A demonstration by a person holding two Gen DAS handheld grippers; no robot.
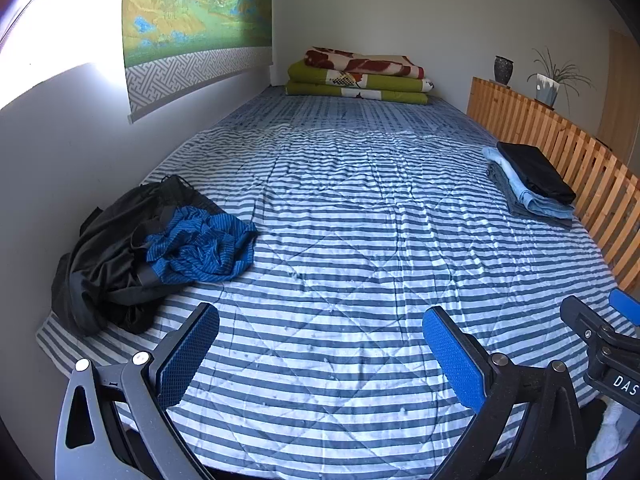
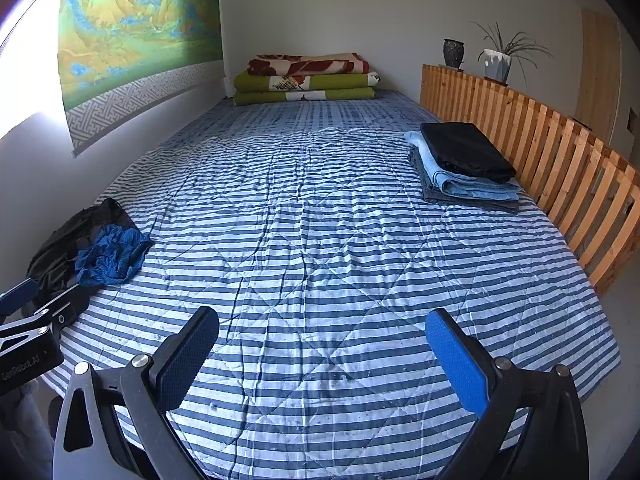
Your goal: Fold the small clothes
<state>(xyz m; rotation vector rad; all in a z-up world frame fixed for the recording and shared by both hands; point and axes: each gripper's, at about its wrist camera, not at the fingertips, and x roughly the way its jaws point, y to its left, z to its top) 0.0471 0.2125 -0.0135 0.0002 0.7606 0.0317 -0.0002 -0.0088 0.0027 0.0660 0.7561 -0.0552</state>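
Both wrist views look from low over the near end of the striped bed (image 1: pixel 320 208) toward its far wall. Ahead of the jaws, both share the folded stack (image 2: pixel 468 164) at right and the crumpled pile (image 1: pixel 160 248) at left.

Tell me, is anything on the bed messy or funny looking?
Yes. A crumpled pile of black and blue striped clothes sits unfolded by the wall, unlike the neat folded stack beside the wooden rail. The striped quilt is a bit wrinkled. Nothing looks spilled or broken.
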